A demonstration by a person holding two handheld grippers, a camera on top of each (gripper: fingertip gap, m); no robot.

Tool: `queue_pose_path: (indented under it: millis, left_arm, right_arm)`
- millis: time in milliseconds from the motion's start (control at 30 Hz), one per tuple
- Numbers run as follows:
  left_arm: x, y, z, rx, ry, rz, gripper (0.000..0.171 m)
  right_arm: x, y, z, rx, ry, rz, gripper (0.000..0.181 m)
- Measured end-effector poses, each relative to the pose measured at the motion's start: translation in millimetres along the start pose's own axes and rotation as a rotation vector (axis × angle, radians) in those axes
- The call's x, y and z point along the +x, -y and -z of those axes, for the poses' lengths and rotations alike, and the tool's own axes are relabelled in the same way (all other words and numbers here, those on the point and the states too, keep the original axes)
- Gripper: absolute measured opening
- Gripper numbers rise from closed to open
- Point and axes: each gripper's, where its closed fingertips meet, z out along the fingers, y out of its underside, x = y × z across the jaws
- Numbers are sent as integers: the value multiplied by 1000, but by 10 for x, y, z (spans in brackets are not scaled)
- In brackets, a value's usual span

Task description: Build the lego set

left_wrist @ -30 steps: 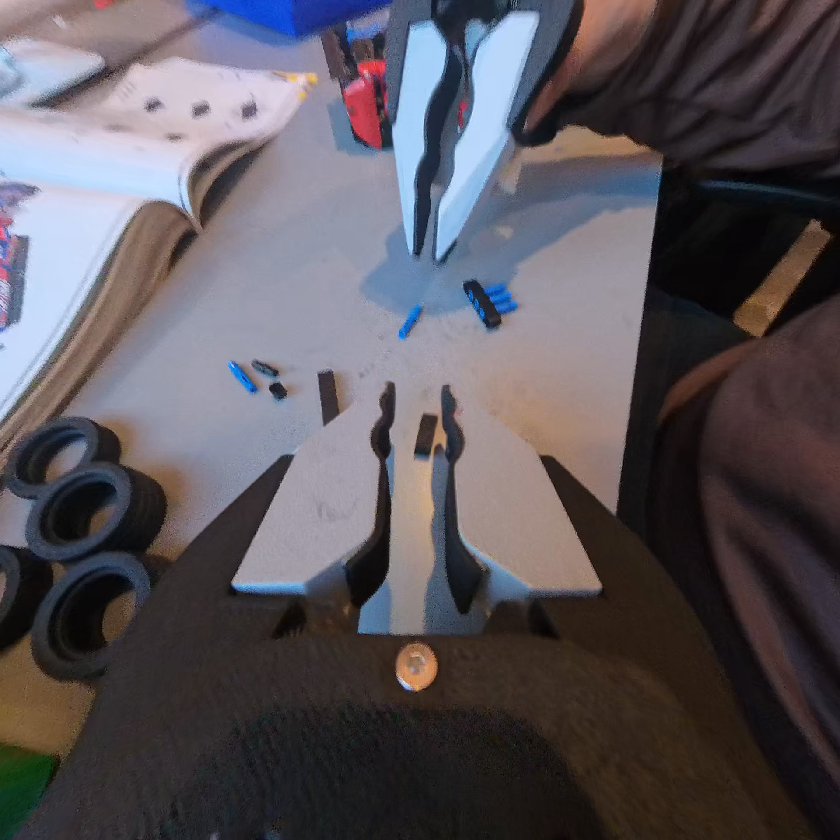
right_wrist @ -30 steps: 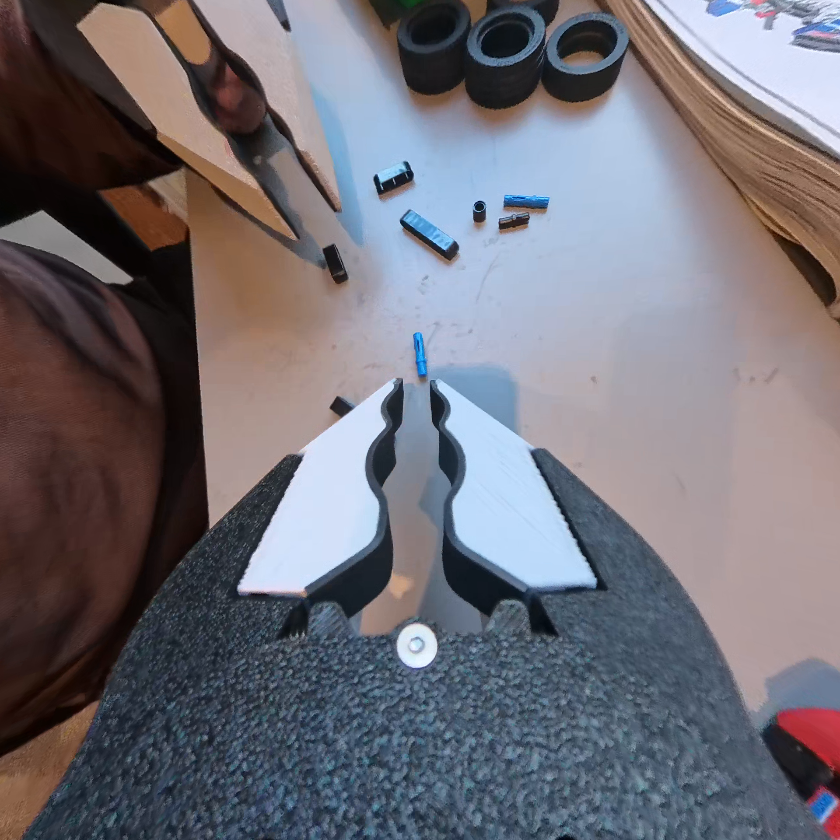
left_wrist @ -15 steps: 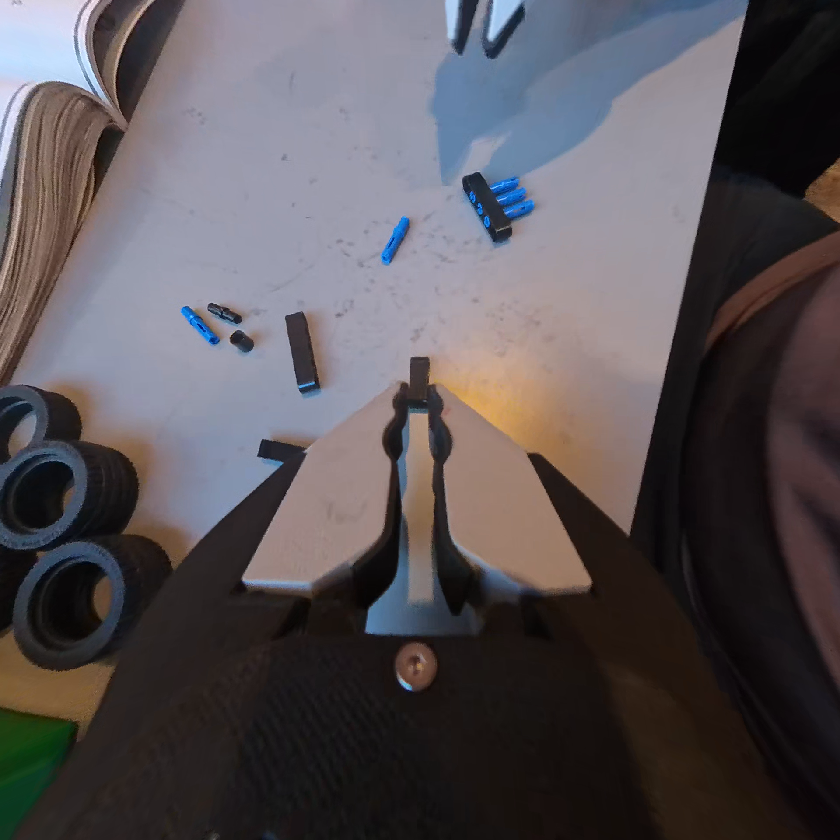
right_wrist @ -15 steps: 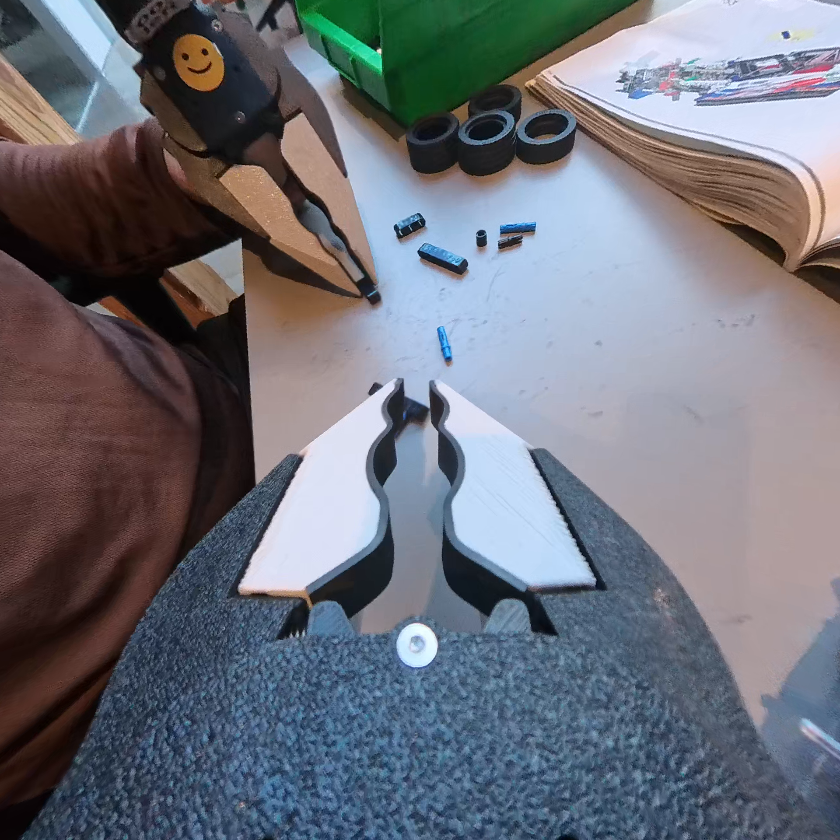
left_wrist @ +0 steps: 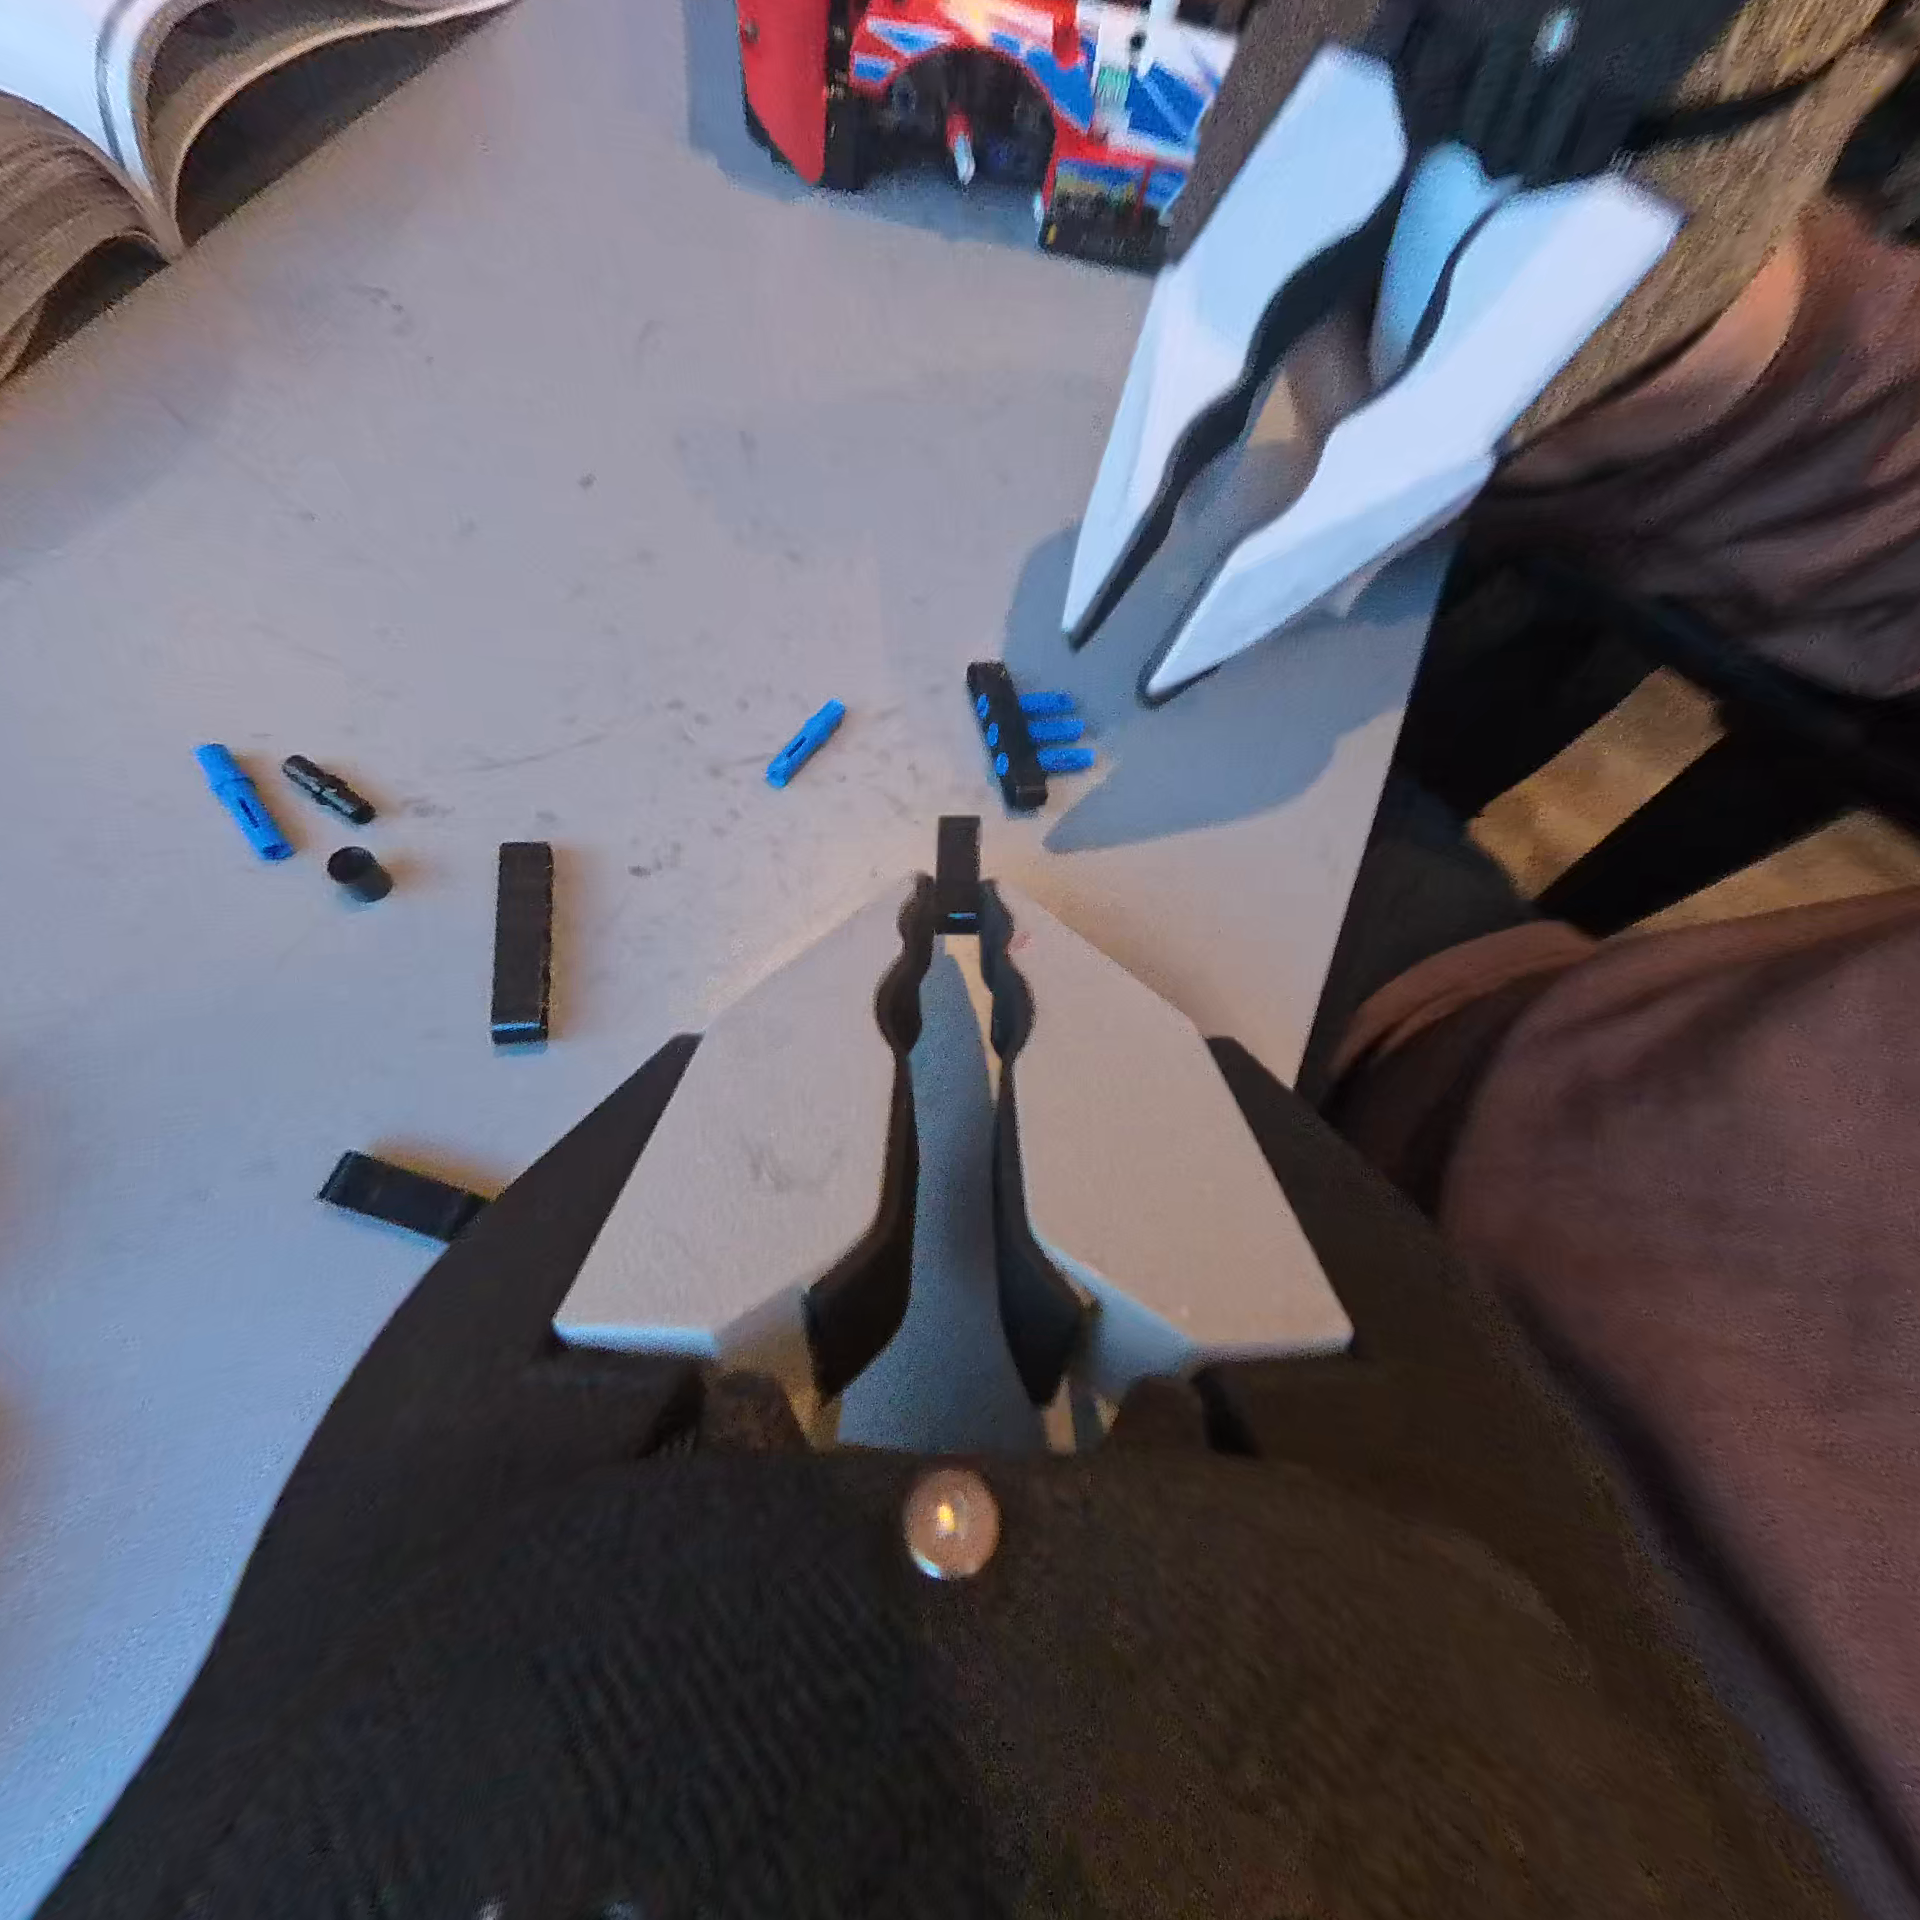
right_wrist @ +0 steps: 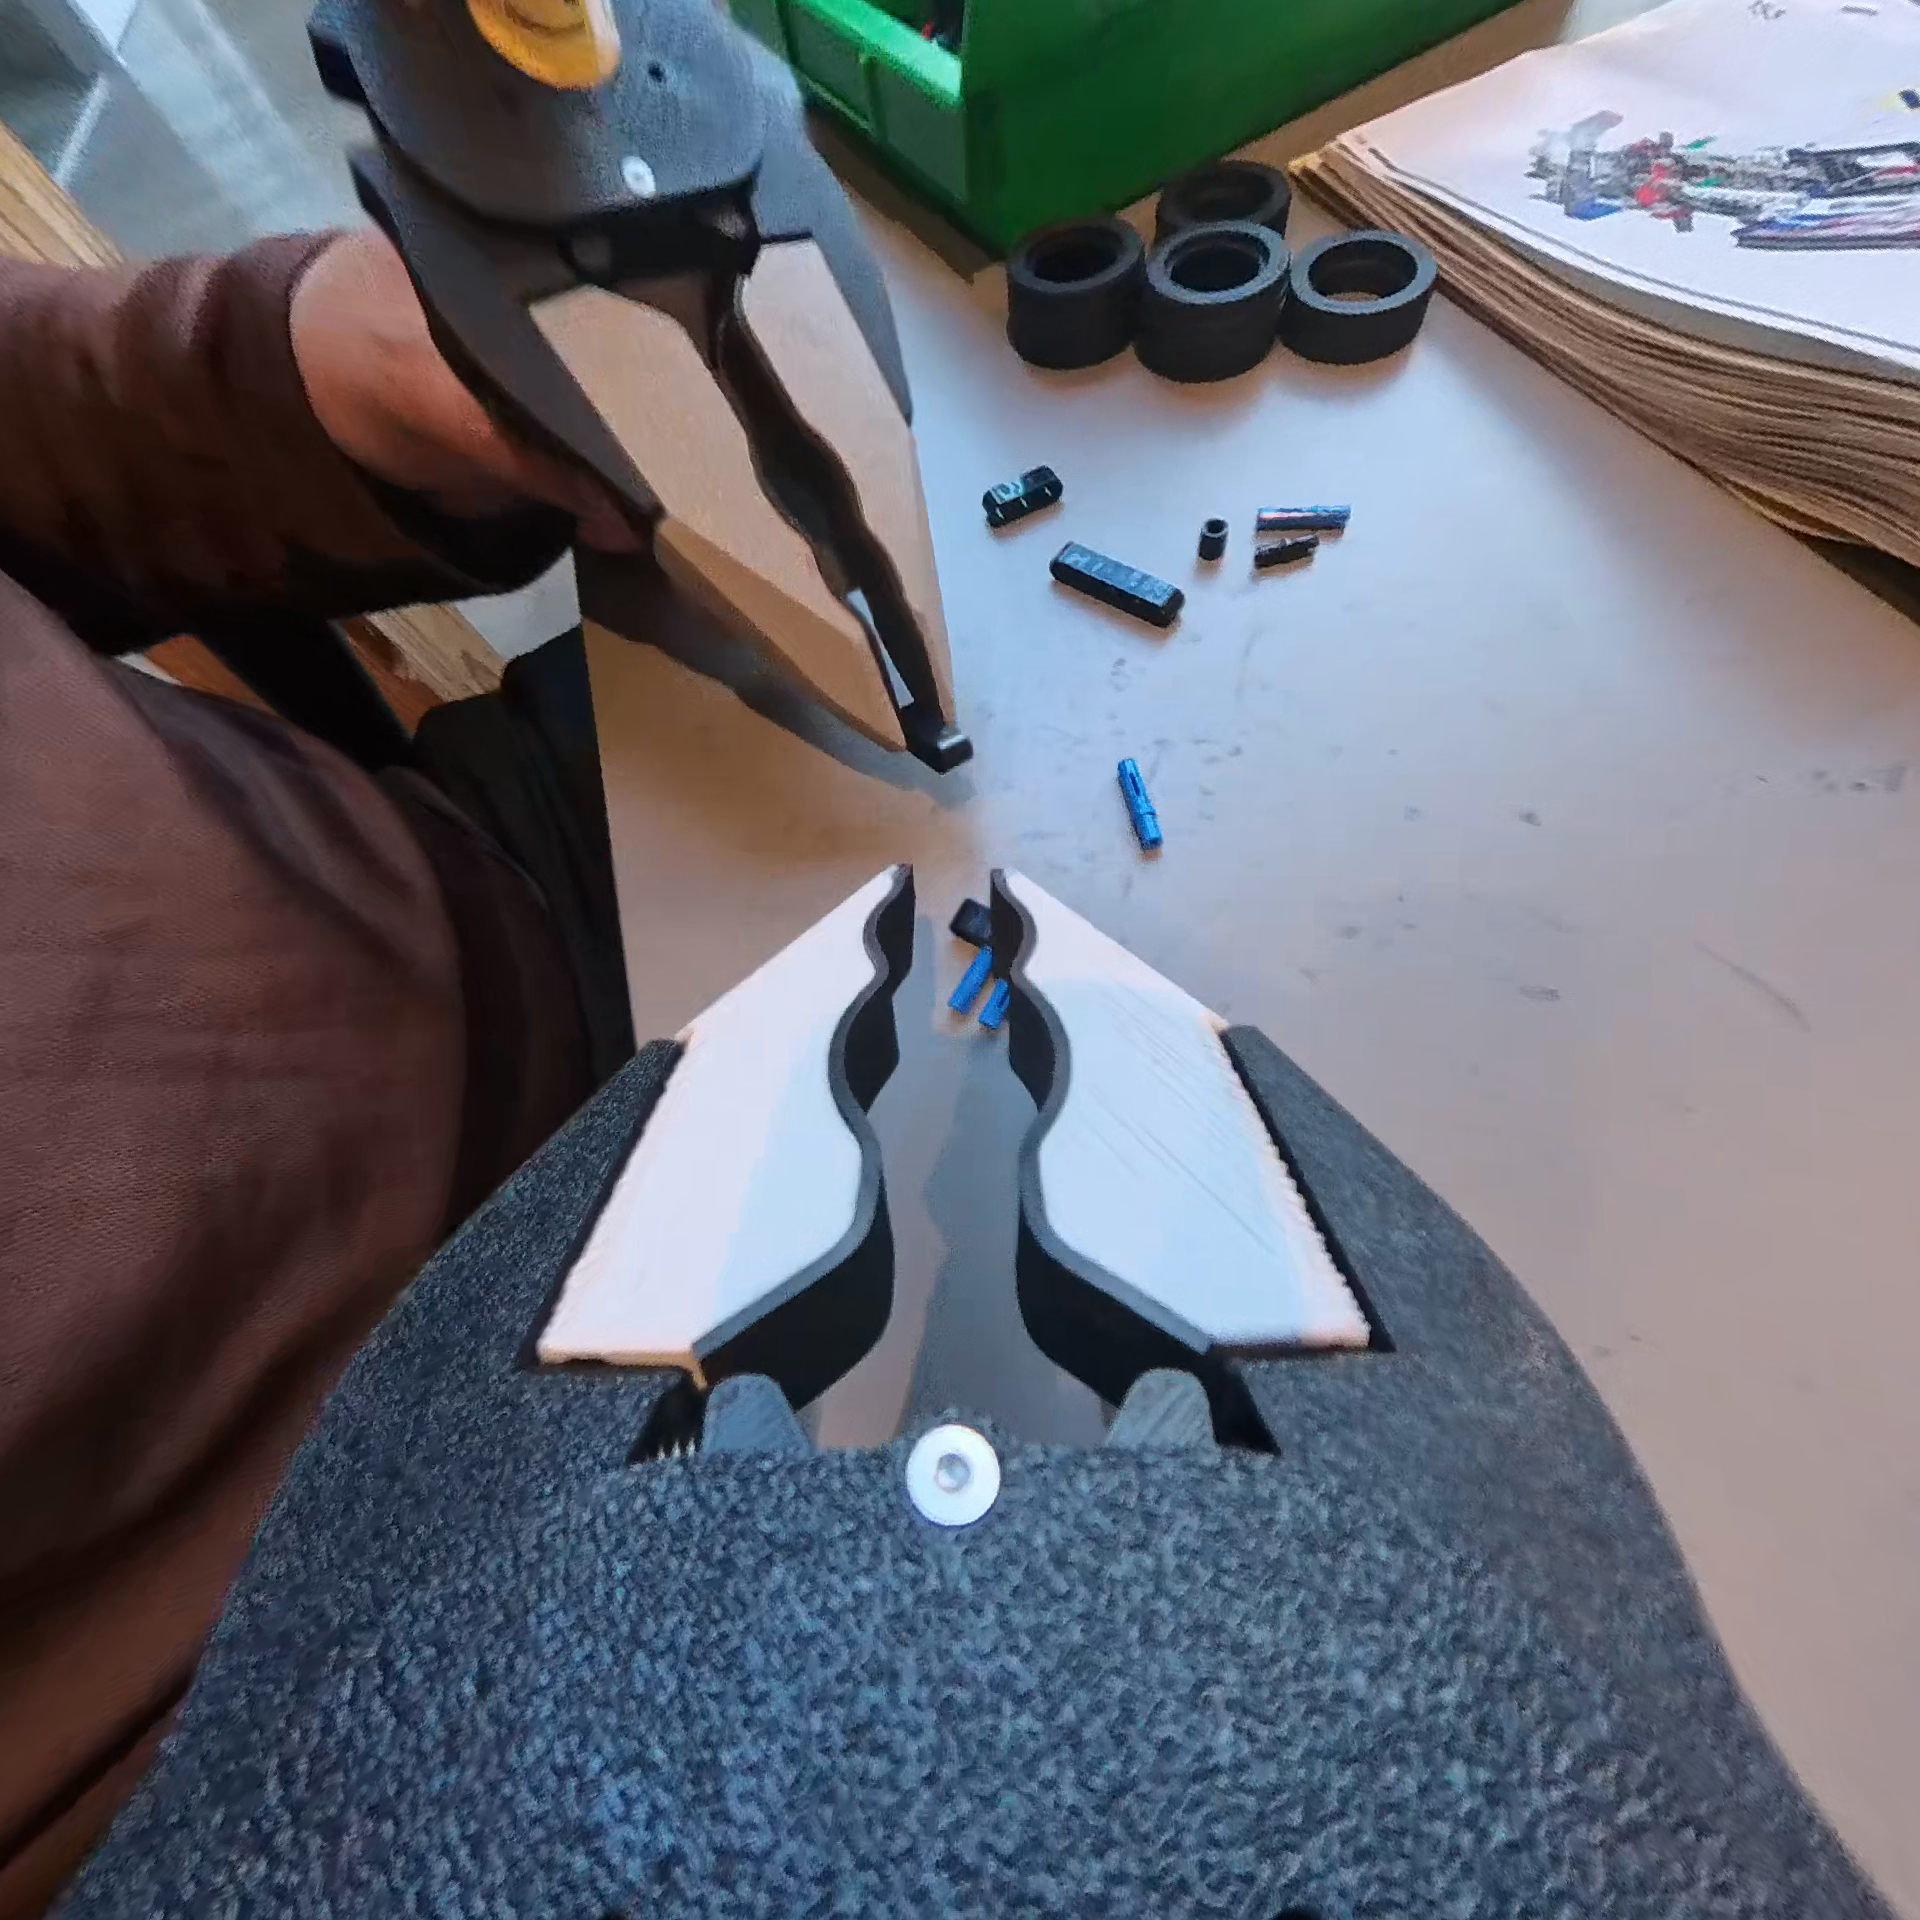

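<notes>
My left gripper (left_wrist: 956,894) is shut on a small black lego piece (left_wrist: 957,854) and holds it just above the table; it also shows in the right wrist view (right_wrist: 935,740). My right gripper (right_wrist: 951,883) is open and empty, its tips over a black beam with blue pins (right_wrist: 977,966) near the table's near edge. That beam (left_wrist: 1008,734) lies just beyond the left gripper, with the right gripper (left_wrist: 1117,660) above its right side. A loose blue pin (left_wrist: 806,742) lies to the beam's left.
A long black beam (left_wrist: 523,940), a flat black piece (left_wrist: 400,1195), a blue pin (left_wrist: 243,800), a black pin (left_wrist: 327,790) and a black bush (left_wrist: 358,871) lie on the table. Black tyres (right_wrist: 1210,275), a green bin (right_wrist: 1039,94), an open manual (right_wrist: 1714,239) and the red car model (left_wrist: 966,114) stand around. My hands' fingertips stand some 5 cm from each other. About 5 cm separates my left fingertips from the loose blue pin (left_wrist: 806,742). Seen from the right wrist view (right_wrist: 1134,792) as well.
My left gripper closed on the small black piece and lifted it toward the pinned beam. My right gripper moved over the pinned beam, still open.
</notes>
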Motion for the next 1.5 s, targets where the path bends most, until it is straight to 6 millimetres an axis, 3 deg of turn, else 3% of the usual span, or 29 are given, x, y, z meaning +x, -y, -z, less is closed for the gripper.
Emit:
queue_pose_path:
  millis: [267,433,667,800,1200,1500]
  left_arm:
    - [9,-60,-77,-37,-11,146,5]
    - [148,143,-71,85,-149,300,5]
    - [152,357,-42,243,-241,480,6]
    - [217,411,-83,268,-241,485,6]
    - [217,428,-163,298,-133,462,6]
    - [222,499,-87,330,-85,296,12]
  right_arm:
    - [122,-113,-42,-38,-54,-11,16]
    - [65,43,1,32,-75,2,24]
    - [-17,163,-13,71,-241,88,35]
    - [16,236,5,83,-351,133,33]
    - [73,147,-11,12,-452,174,24]
    - [108,140,56,47,-415,125,24]
